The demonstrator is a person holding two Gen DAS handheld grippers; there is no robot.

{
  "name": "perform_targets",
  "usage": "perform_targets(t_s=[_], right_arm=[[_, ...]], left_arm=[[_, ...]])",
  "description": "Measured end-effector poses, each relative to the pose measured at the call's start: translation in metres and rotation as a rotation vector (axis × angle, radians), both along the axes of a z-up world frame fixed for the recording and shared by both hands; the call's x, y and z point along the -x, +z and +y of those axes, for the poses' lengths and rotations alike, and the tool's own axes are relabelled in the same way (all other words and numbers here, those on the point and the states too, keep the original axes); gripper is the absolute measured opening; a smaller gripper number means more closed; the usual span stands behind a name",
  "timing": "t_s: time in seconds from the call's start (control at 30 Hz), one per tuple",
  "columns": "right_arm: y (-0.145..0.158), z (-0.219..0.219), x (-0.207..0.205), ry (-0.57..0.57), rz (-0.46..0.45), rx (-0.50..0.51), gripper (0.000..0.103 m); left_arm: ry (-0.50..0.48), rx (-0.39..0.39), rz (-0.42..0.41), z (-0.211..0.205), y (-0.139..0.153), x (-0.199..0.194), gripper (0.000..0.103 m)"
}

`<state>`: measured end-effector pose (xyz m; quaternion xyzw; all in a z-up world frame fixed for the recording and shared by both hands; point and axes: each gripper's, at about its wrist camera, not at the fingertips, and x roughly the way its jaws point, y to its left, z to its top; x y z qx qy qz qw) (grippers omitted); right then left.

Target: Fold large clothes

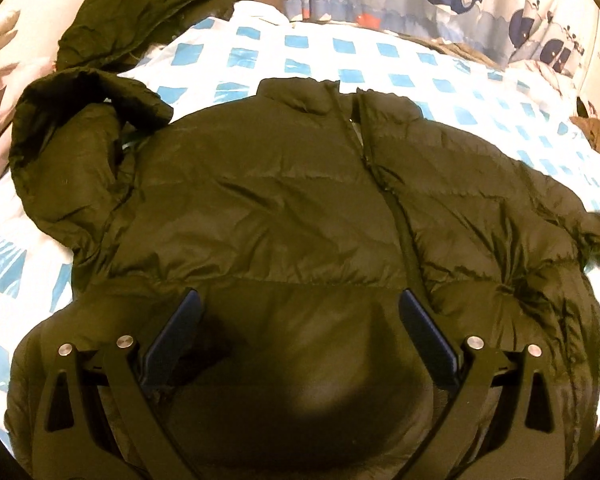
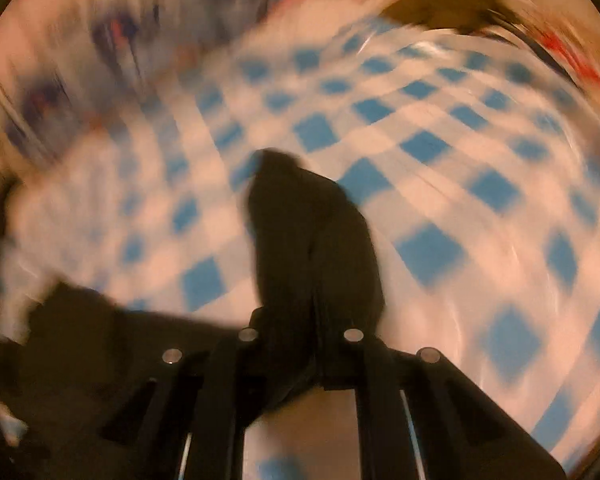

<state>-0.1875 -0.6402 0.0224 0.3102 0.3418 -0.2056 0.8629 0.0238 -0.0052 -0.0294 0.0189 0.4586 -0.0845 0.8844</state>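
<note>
Left gripper (image 1: 298, 300) hovers wide over dark quilted puffer jacket (image 1: 260, 208); right gripper (image 2: 300, 248) pinches its sleeve (image 2: 312, 232), likely for folding.

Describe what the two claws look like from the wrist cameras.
Left claw: black linkage arms with silver round pins, triangular cutouts, and flat dark blue fingers. Right claw: the same black arms and silver pins; its fingers are hidden. No cables or sleeves visible.

dark olive puffer jacket (image 1: 268, 208) lies front up, zipped, collar away, one sleeve bent upward.
</note>
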Motion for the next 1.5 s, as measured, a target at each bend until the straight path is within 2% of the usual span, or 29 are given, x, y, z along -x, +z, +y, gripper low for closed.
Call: perform_targets(t_s=[0.07, 0.13, 0.23, 0.33, 0.4, 0.47, 0.57, 0.67, 0.73, 0.83, 0.9, 0.93, 0.97, 1.0, 1.03, 1.07, 1.17, 1.27, 1.37, 1.43, 1.5], right_arm=[[-0.028, 0.001, 0.062, -0.082, -0.032, -0.101, 0.082], [-0.048, -0.003, 0.103, -0.126, -0.118, -0.215, 0.082], [-0.053, -0.012, 0.134, -0.155, -0.208, -0.287, 0.083], [-0.046, -0.021, 0.128, -0.129, -0.273, -0.322, 0.092], [-0.049, -0.031, 0.115, -0.128, -0.271, -0.342, 0.092], [-0.061, -0.042, 0.108, -0.142, -0.293, -0.414, 0.092], [-0.09, -0.059, 0.104, -0.211, -0.344, -0.581, 0.092], [-0.092, -0.049, 0.114, -0.257, -0.368, -0.617, 0.092], [-0.095, -0.037, 0.119, -0.248, -0.394, -0.658, 0.092], [-0.099, -0.033, 0.11, -0.219, -0.363, -0.638, 0.092], [-0.105, -0.046, 0.099, -0.238, -0.385, -0.632, 0.092], [-0.105, -0.053, 0.094, -0.249, -0.399, -0.617, 0.091], [-0.102, -0.061, 0.088, -0.257, -0.414, -0.579, 0.08], [-0.1, -0.065, 0.081, -0.253, -0.407, -0.554, 0.062], [-0.098, -0.069, 0.075, -0.247, -0.391, -0.542, 0.013], [-0.095, -0.072, 0.069, -0.24, -0.407, -0.537, 0.01], [-0.073, -0.071, 0.058, -0.198, -0.437, -0.464, 0.009], [-0.026, -0.062, 0.058, -0.136, -0.578, -0.369, 0.009], [-0.001, -0.057, 0.056, -0.107, -0.649, -0.301, 0.009], [-0.011, -0.062, 0.048, -0.115, -0.621, -0.304, 0.009], [-0.043, -0.074, 0.037, -0.156, -0.548, -0.356, 0.009]], left_arm=[[0.002, 0.031, 0.016, 0.001, -0.002, -0.002, 0.095], [0.007, 0.043, 0.031, 0.002, -0.005, -0.003, 0.095], [0.012, 0.046, 0.039, 0.002, -0.009, -0.005, 0.095], [0.014, 0.059, 0.039, 0.003, -0.008, -0.006, 0.095], [0.014, 0.064, 0.041, 0.004, -0.009, -0.006, 0.095], [0.014, 0.062, 0.043, 0.004, -0.009, -0.007, 0.095], [0.012, 0.053, 0.044, 0.003, -0.011, -0.007, 0.095], [0.012, 0.05, 0.044, 0.003, -0.011, -0.008, 0.095], [0.015, 0.055, 0.045, 0.003, -0.011, -0.009, 0.095], [0.012, 0.07, 0.052, 0.003, -0.012, -0.009, 0.095], [0.006, 0.07, 0.05, 0.002, -0.012, -0.009, 0.095], [0.006, 0.068, 0.048, 0.002, -0.012, -0.009, 0.095], [0.009, 0.071, 0.05, 0.002, -0.012, -0.009, 0.095], [0.009, 0.073, 0.051, 0.002, -0.012, -0.009, 0.095], [0.012, 0.076, 0.051, 0.003, -0.011, -0.009, 0.095], [0.015, 0.077, 0.051, 0.004, -0.011, -0.009, 0.095], [0.021, 0.085, 0.053, 0.006, -0.009, -0.01, 0.095], [0.025, 0.099, 0.044, 0.01, -0.006, -0.009, 0.095], [0.034, 0.122, 0.036, 0.014, -0.003, -0.009, 0.095], [0.039, 0.128, 0.039, 0.016, -0.004, -0.01, 0.095], [0.041, 0.134, 0.045, 0.018, -0.004, -0.011, 0.095]])
